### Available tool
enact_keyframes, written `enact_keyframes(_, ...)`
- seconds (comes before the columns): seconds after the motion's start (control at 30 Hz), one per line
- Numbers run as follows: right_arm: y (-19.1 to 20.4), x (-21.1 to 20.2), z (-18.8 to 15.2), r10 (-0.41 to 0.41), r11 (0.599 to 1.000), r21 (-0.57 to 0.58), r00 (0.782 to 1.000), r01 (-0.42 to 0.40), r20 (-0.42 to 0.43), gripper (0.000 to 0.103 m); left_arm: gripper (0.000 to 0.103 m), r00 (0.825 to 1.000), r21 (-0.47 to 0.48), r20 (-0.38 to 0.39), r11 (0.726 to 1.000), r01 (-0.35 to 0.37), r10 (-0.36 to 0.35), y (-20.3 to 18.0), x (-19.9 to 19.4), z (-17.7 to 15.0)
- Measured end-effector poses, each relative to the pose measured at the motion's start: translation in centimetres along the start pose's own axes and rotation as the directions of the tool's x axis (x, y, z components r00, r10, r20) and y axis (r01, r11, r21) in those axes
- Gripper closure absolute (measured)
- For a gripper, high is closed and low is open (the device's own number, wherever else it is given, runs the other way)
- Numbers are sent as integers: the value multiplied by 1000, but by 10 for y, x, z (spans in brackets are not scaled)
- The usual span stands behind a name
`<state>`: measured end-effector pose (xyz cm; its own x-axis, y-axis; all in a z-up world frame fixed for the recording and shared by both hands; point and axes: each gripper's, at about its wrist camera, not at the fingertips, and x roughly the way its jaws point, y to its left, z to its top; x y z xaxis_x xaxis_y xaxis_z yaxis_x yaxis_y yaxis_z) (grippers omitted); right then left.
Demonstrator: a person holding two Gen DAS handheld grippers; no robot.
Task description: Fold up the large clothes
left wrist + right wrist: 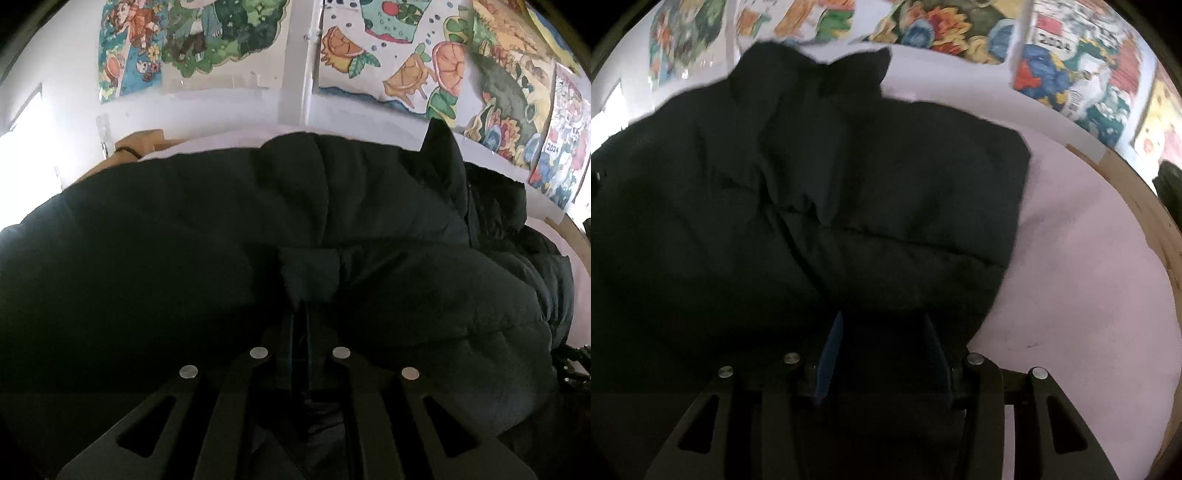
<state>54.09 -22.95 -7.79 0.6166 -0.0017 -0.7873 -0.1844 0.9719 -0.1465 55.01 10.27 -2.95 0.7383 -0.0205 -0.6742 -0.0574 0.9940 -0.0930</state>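
Note:
A large black puffer jacket (258,229) lies bunched on a pale pink surface (1071,258) and fills most of both views; in the right wrist view the jacket (812,184) spreads to the left and middle. My left gripper (301,310) is shut, pinching a fold of the jacket's fabric between its fingers. My right gripper (884,325) is open, its blue-padded fingers (831,347) set apart at the jacket's near edge, with dark fabric lying between them.
A wooden rim (1152,240) borders the pink surface on the right. A white wall with colourful posters (406,55) stands behind. A person's arm with a dark wristband (129,151) shows at the far left behind the jacket.

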Motion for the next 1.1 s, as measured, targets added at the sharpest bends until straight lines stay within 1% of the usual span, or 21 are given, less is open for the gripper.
enact_keyframes(0.1, -1, 2, -7, -5, 1000, 2, 1000, 5, 10, 60, 95, 999, -24, 21, 999, 41, -41, 5, -7, 0)
enact_keyframes(0.13, -3, 0, -7, 0, 1000, 9, 1000, 0, 16, 60, 91, 999, -22, 28, 999, 44, -43, 6, -12, 0)
enact_keyframes(0.2, -5, -8, -8, 4, 1000, 16, 999, -4, 34, 58, 73, 999, -9, 24, 999, 42, -42, 6, -21, 0)
enact_keyframes(0.23, -4, -10, -7, 2, 1000, 13, 999, -3, 38, 56, 57, 998, -5, 25, 999, 50, -50, 6, -26, 0)
enact_keyframes(0.27, -4, -16, -6, -4, 1000, 6, 999, 4, 42, 52, 44, 998, -3, 33, 998, 58, -58, 7, -34, -1)
enact_keyframes(0.3, -2, -21, -4, -8, 1000, 0, 999, 8, 47, 46, 40, 997, -5, 48, 998, 59, -58, 9, -45, -2)
enact_keyframes(0.33, 0, -27, -2, -4, 1000, -3, 999, 5, 53, 35, 34, 996, -8, 63, 998, 64, -63, 11, -55, -2)
enact_keyframes(0.37, 2, -33, -1, 9, 1000, -4, 998, -9, 59, 32, 28, 995, -9, 67, 998, 69, -68, 13, -63, -2)
enact_keyframes(0.5, 21, -63, 13, 71, 997, -4, 996, -71, 58, 30, 26, 996, -64, 65, 996, 67, -63, 32, -98, -3)
enact_keyframes(0.57, 37, -89, 23, 114, 993, -18, 990, -113, 83, 23, 21, 995, -116, 65, 989, 86, -79, 46, -116, -7)
enact_keyframes(0.6, 45, -101, 29, 136, 991, -27, 986, -134, 98, 21, 18, 994, -161, 66, 982, 96, -86, 56, -126, -10)
enact_keyframes(0.63, 52, -111, 35, 153, 988, -33, 982, -151, 111, 17, 13, 994, -207, 68, 973, 102, -90, 65, -133, -15)
enact_keyframes(0.67, 60, -120, 41, 166, 986, -36, 978, -163, 124, 15, 9, 993, -279, 70, 954, 107, -91, 79, -141, -23)
enact_keyframes(0.7, 73, -133, 50, 187, 982, -39, 971, -183, 146, 14, 8, 993, -338, 73, 935, 109, -90, 92, -147, -29)
enact_keyframes(0.73, 85, -141, 54, 201, 980, -38, 967, -197, 155, 10, 7, 994, -411, 74, 905, 105, -82, 107, -153, -38)
enact_keyframes(0.77, 97, -146, 61, 216, 976, -32, 963, -213, 160, 7, 7, 995, -455, 72, 885, 93, -68, 117, -158, -43)
enact_keyframes(0.83, 118, -146, 76, 236, 971, -11, 958, -238, 161, 6, 7, 995, -541, 97, 838, 73, -23, 138, -172, -58)
enact_keyframes(0.9, 142, -138, 89, 254, 966, 10, 955, -258, 156, 6, 7, 991, -582, 125, 812, 39, 41, 153, -185, -69)
enact_keyframes(0.97, 168, -122, 100, 247, 968, 6, 957, -251, 154, 6, 7, 984, -616, 145, 787, 5, 107, 165, -193, -78)
enact_keyframes(1.03, 198, -102, 110, 238, 971, -18, 956, -238, 169, 6, 7, 972, -680, 137, 732, -49, 193, 178, -200, -88)
enact_keyframes(1.1, 222, -88, 114, 230, 973, -46, 954, -225, 194, 6, 7, 962, -730, 158, 682, -39, 224, 188, -204, -95)
